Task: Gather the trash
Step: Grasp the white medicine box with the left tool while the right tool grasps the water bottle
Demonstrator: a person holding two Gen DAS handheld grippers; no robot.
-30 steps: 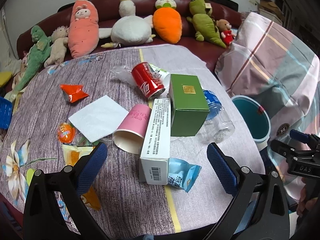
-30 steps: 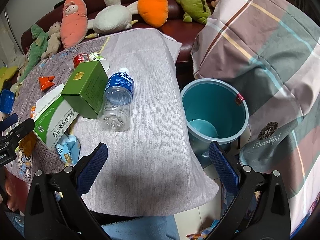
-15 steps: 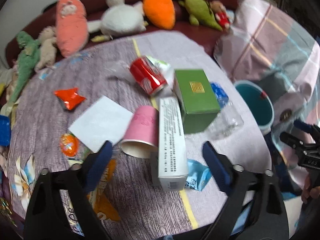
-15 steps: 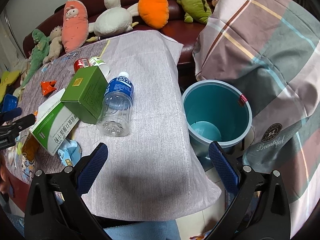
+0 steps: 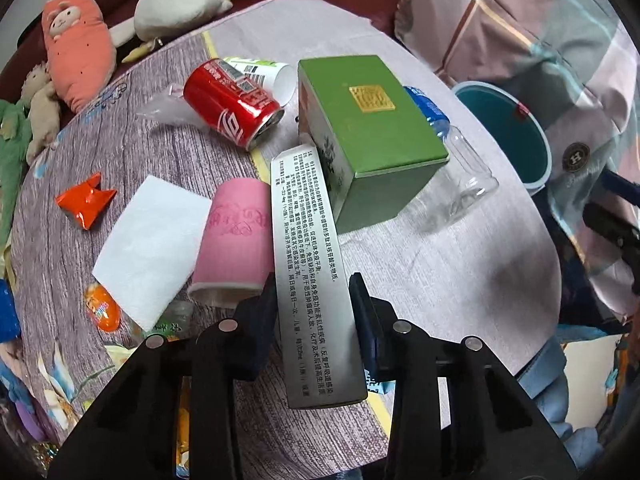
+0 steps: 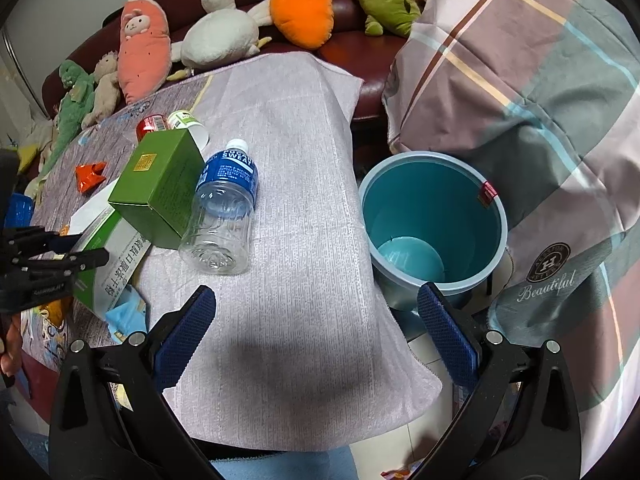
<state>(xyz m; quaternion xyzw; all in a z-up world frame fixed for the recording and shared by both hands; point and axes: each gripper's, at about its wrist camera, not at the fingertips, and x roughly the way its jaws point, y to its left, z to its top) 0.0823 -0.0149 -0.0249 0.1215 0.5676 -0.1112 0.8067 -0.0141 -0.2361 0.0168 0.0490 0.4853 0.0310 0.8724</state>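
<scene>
The left gripper [image 5: 312,300] has its jaws pinched on the long white medicine box [image 5: 308,264], which lies on the desk [image 5: 460,272] with its far end against the green box [image 5: 368,136]. The right gripper [image 6: 316,320] hangs over the near desk edge, jaws spread wide, holding nothing. Beside the desk the teal bin [image 6: 494,240] looks empty, apart from what seems to be its own base. So I'd say the collecting has barely begun. Yet to go: the red can [image 5: 232,108], pink cup [image 5: 236,240], plastic bottle [image 6: 224,216], white napkin [image 5: 152,248], orange wrapper [image 5: 86,204] and a blue packet [image 6: 128,312]. This box looks like the first piece headed binward.
</scene>
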